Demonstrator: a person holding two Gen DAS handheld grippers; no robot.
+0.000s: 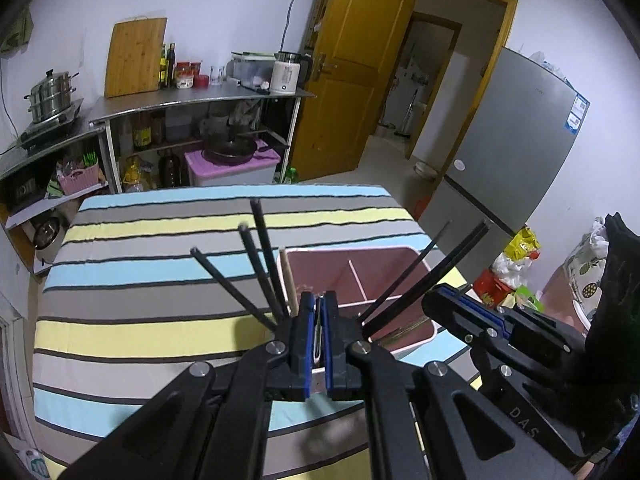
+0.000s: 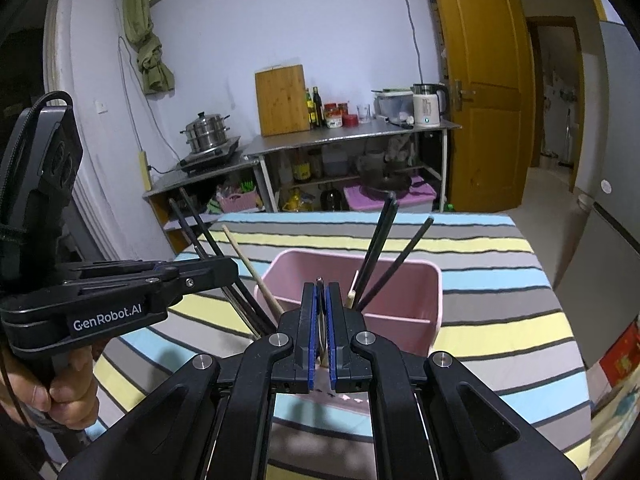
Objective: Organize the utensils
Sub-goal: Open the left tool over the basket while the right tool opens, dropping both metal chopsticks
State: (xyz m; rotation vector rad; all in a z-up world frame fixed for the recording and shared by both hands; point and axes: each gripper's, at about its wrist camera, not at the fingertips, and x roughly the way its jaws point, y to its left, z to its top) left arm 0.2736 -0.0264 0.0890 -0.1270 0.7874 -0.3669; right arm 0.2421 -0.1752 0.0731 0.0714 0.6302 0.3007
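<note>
Right now a pink box (image 2: pixel 400 280) sits on a table with a striped cloth (image 1: pixel 160 280), toward the near right part of the table. Inside the box a thin wall (image 1: pixel 356 276) splits it into parts. Black chopsticks (image 1: pixel 262 256) stick up out of the box and lean to the left, and more black chopsticks (image 1: pixel 432 268) lean to the right. A light wooden stick (image 1: pixel 289 280) stands among the left ones. The left gripper (image 1: pixel 319 312) hangs just over the near edge of the box with its blue fingers (image 1: pixel 307 320) almost closed, pinching something thin and shiny that I cannot name. The right gripper (image 2: pixel 322 312) is also just over the near side of the box, its blue fingers (image 2: pixel 331 320) nearly together around a thin shiny thing, too narrow to tell what it is. Both grippers are close beside each other. Far behind the table are a metal shelf (image 1: pixel 192 100), a wooden board (image 1: pixel 136 56) and a yellow door (image 1: pixel 352 60).
</note>
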